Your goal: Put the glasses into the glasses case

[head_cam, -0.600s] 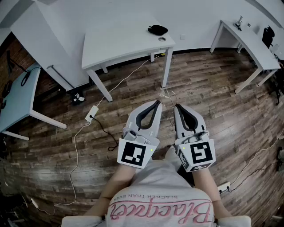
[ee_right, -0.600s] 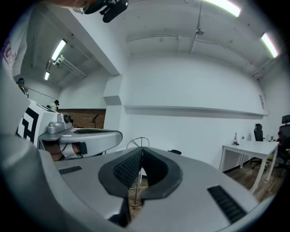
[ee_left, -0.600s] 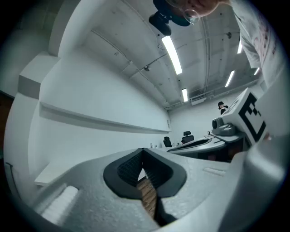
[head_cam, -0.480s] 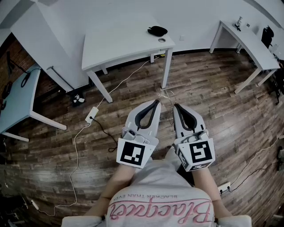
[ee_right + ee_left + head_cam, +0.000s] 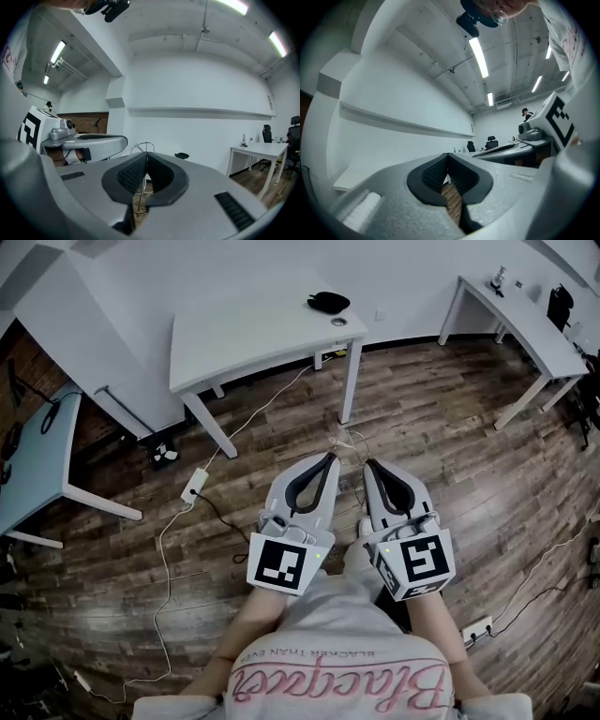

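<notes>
Head view: both claws closed on nothing, case away on the desk

Dark plank floor fills most of the frame, with a white cable and power strip lying on it. A white desk stands beyond, well apart from the person. The left gripper and right gripper are held side by side low over the floor, close to the person's body and pointing toward the desk. In its own view each pair of jaws has its tips pressed together, with only floor showing through the gap behind them. The glasses case – a dark, flat oval – lies at the desk's far right corner. A small round object sits just beside it, nearer the desk's right edge – too small to identify. The glasses themselves cannot be made out
</notes>
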Tool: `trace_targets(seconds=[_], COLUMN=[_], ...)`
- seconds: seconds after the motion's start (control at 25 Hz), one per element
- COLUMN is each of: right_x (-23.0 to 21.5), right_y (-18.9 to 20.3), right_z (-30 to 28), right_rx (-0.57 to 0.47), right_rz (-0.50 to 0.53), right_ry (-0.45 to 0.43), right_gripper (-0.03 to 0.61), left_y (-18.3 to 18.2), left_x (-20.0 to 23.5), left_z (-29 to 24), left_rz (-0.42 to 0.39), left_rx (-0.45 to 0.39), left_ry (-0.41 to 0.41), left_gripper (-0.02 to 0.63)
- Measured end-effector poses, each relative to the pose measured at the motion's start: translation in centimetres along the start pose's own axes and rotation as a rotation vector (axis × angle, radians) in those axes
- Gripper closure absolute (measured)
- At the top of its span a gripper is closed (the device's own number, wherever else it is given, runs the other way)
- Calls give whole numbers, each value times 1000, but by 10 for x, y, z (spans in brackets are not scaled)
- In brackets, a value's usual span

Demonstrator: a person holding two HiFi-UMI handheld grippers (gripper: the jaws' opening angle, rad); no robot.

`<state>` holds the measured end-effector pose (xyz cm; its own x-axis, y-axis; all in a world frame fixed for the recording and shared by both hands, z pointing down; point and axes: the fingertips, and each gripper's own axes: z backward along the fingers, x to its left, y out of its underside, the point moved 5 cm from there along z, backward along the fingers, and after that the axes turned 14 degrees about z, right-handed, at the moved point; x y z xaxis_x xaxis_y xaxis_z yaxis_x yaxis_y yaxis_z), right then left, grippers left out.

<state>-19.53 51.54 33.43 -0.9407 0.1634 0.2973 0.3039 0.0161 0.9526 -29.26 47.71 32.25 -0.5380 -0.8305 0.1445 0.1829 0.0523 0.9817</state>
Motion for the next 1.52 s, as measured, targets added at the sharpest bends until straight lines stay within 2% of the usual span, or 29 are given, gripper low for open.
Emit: trace_targets(seconds=[0.36,1.04,1.28,1.52], right_x=[-44,-176,-215,-245], right_y=[8,17,27,39], right_z=[-42,-159,-177,-195], right_rx=[11,-44,-45,-35], right_rz=[-6,10,37,31], right_ry=[-18,-111,-142,-161], right_gripper=[568,568,566,566], left_y=[4,-5,-3,4], left_x=[22,65,72,81], left_z=[-54,-217,-266,-292], left_rz=[16,3,-6,-26], left_rx=[13,10,-13,-18], left_ry=[-23,-75,-100,-137], left_gripper=[607,607,607,607])
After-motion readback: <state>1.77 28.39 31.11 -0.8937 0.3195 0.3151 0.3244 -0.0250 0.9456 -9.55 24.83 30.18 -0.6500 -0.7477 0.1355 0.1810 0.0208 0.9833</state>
